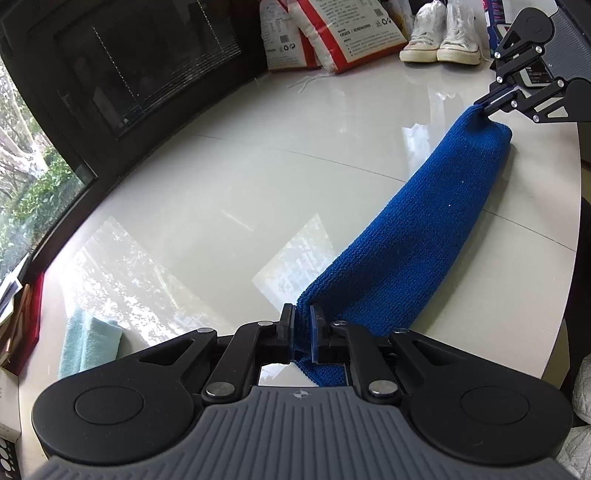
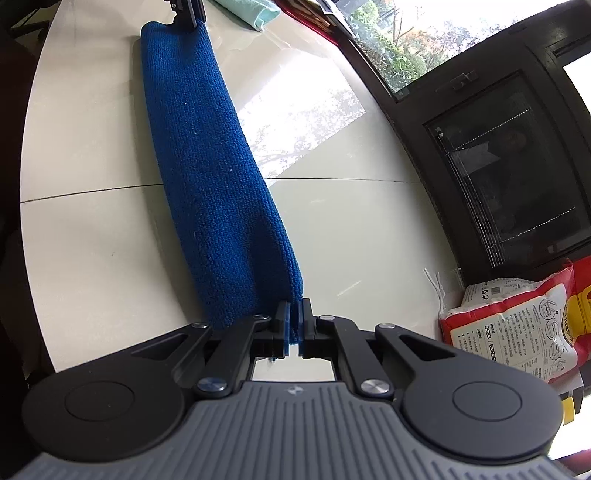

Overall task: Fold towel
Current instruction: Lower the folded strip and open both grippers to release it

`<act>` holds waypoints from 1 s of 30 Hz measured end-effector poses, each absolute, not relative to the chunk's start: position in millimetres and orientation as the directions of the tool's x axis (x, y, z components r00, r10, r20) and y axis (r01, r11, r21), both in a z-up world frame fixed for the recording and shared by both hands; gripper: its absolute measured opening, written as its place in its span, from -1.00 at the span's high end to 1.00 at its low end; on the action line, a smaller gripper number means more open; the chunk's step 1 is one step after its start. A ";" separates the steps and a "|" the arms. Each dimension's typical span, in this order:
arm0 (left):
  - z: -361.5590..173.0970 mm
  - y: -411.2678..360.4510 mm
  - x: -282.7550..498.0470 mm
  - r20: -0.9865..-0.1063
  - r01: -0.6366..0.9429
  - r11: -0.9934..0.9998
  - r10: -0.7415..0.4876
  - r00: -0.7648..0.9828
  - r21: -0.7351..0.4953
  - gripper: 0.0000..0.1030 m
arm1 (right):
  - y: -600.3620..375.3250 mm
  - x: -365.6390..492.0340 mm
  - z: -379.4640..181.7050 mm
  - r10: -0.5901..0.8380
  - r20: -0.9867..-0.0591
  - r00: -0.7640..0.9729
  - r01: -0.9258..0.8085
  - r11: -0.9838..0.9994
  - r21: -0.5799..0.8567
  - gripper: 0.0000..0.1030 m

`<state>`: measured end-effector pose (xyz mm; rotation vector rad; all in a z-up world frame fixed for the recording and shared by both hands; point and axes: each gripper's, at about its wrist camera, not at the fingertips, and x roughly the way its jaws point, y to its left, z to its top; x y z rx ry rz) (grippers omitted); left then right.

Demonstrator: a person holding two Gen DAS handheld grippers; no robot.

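Glossy white table [image 1: 229, 177] runs right up against a dark-framed window [image 2: 399, 48], greenery outside, daylight glaring off the top; a dark glass-fronted cabinet [image 2: 509, 166] at its far edge.

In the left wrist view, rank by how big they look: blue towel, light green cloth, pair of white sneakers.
1. blue towel, clearly largest.
2 and 3. light green cloth and white sneakers look alike; the cloth is partly hidden and nearer, so unranked.
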<state>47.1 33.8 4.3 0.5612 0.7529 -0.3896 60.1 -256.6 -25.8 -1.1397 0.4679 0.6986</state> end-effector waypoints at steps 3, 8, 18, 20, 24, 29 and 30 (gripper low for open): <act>-0.3 33.2 52.0 -0.737 0.523 0.783 -0.126 0.664 0.338 0.79 | -253.9 64.7 -29.6 0.253 -0.675 0.693 -0.721 0.237 -0.651 0.91; -6.6 32.2 55.9 -0.746 0.528 0.781 -0.122 0.655 0.335 0.79 | -250.2 66.0 -39.5 0.242 -0.676 0.696 -0.718 0.220 -0.660 0.85; -5.9 39.5 61.9 -0.737 0.484 0.816 -0.109 0.667 0.317 0.44 | -254.1 70.8 -40.4 0.238 -0.645 0.726 -0.688 0.259 -0.678 0.44; -3.1 43.0 62.5 -0.731 0.467 0.829 -0.108 0.674 0.308 0.40 | -255.0 71.6 -39.5 0.238 -0.642 0.729 -0.684 0.268 -0.678 0.44; 3.4 51.1 61.8 -0.722 0.434 0.857 -0.111 0.683 0.278 0.28 | -258.2 72.5 -33.8 0.246 -0.633 0.734 -0.678 0.313 -0.665 0.31; 6.9 55.6 58.4 -0.720 0.415 0.876 -0.120 0.683 0.247 0.21 | -261.6 76.6 -22.8 0.261 -0.628 0.733 -0.674 0.399 -0.622 0.29; 6.9 55.8 57.3 -0.721 0.413 0.878 -0.122 0.682 0.241 0.20 | -262.1 77.5 -20.6 0.263 -0.627 0.733 -0.673 0.415 -0.613 0.29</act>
